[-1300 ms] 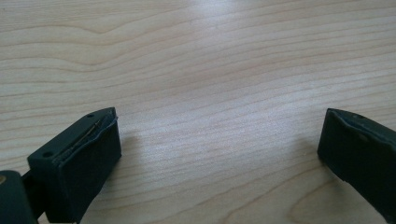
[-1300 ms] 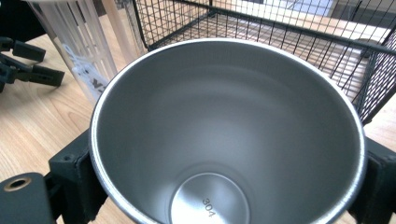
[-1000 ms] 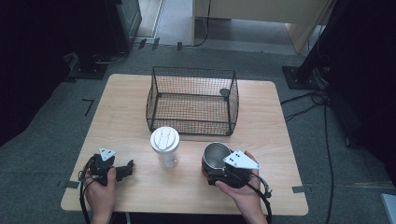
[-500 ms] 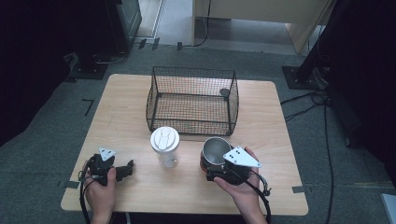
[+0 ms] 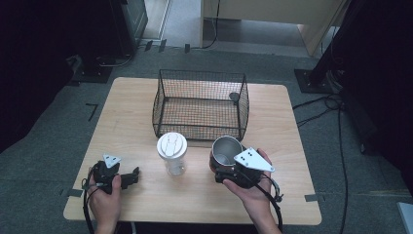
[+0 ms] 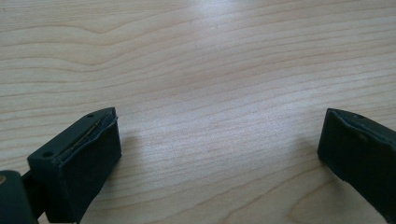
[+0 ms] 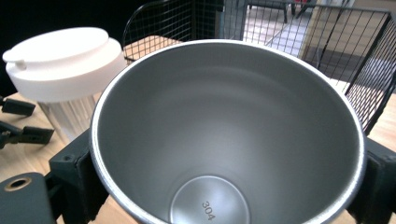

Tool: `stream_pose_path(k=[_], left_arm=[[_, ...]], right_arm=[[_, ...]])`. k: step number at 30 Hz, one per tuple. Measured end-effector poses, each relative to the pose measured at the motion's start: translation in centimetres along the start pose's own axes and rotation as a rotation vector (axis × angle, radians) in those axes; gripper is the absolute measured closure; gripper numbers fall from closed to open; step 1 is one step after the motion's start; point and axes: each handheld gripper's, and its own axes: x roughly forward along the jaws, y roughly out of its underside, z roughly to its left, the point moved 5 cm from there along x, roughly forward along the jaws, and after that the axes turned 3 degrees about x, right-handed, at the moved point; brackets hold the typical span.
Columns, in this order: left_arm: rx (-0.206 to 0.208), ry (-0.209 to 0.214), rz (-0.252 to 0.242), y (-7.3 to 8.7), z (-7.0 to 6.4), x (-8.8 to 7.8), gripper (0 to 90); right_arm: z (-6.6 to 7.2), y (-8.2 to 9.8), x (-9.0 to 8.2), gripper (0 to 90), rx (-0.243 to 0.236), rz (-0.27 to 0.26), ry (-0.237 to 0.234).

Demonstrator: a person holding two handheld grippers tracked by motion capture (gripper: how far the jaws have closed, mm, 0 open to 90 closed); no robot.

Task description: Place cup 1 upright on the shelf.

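My right gripper [image 5: 225, 165] is shut on a steel cup [image 5: 227, 149], its jaws pressing on the cup's two sides; the cup looks slightly raised, just in front of the basket. In the right gripper view the cup [image 7: 224, 116] is empty, with "304" stamped on its bottom, and my right gripper [image 7: 224, 182] has a black jaw at either side of it. A clear cup with a white lid [image 5: 171, 147] stands upright to the steel cup's left and appears again [image 7: 60, 60] in the right gripper view. My left gripper [image 5: 133, 176] rests open at the table's front left, nothing between its jaws [image 6: 219, 154].
A black wire basket [image 5: 199, 105] stands at the back middle of the wooden table [image 5: 122, 112], with a small dark round thing [image 5: 234, 96] in its far right corner. Bare wood [image 6: 196, 56] lies before the left gripper. Grey floor and cables surround the table.
My right gripper with the steel cup has shifted slightly up and toward the basket. The left gripper and the lidded cup have stayed put.
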Motion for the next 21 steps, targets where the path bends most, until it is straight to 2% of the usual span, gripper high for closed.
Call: stream_pose_path(k=[21], left_arm=[[0.002, 0.000, 0.001, 0.0, 0.0, 0.0, 0.0]], right_arm=[[0.2, -3.5, 0.7, 7.4, -0.039, -0.088, 0.028]])
